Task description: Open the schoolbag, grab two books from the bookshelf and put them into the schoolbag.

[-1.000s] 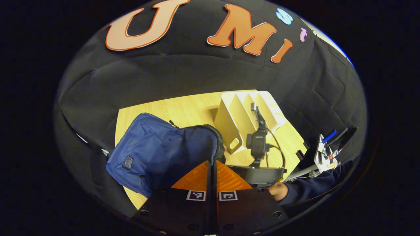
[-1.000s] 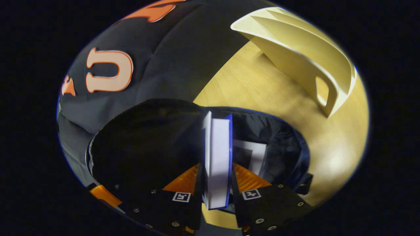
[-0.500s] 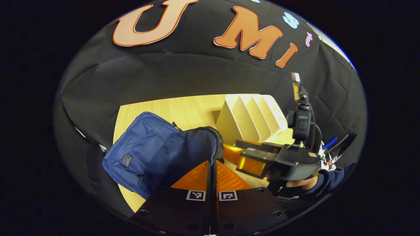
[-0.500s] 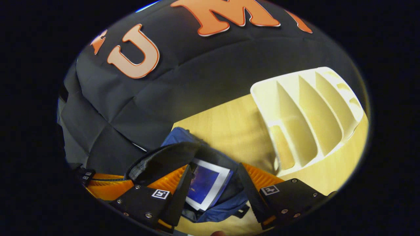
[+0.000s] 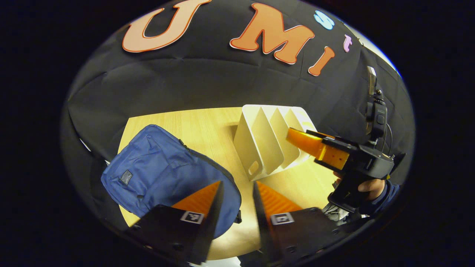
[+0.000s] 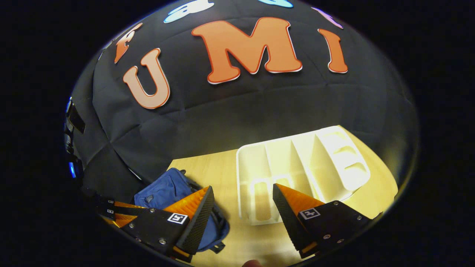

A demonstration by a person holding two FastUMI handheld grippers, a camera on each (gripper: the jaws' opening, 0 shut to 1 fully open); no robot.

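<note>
Left gripper view: both the left gripper (image 5: pixel 235 193) and right gripper (image 5: pixel 297 137) are open and empty, and the schoolbag (image 5: pixel 159 178) lies nearest the left one, probably packed.

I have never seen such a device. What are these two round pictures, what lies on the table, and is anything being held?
A person holds a two-finger gripper in each hand; a camera rides on each, looking along its fingers. In the left gripper view, the left gripper is at the bottom, jaws apart and empty. Farther off is the right gripper, held by a hand. In the right gripper view, the right gripper is open and empty too. On the wooden table lie a blue schoolbag and a white bookshelf with no books in its slots.
</note>
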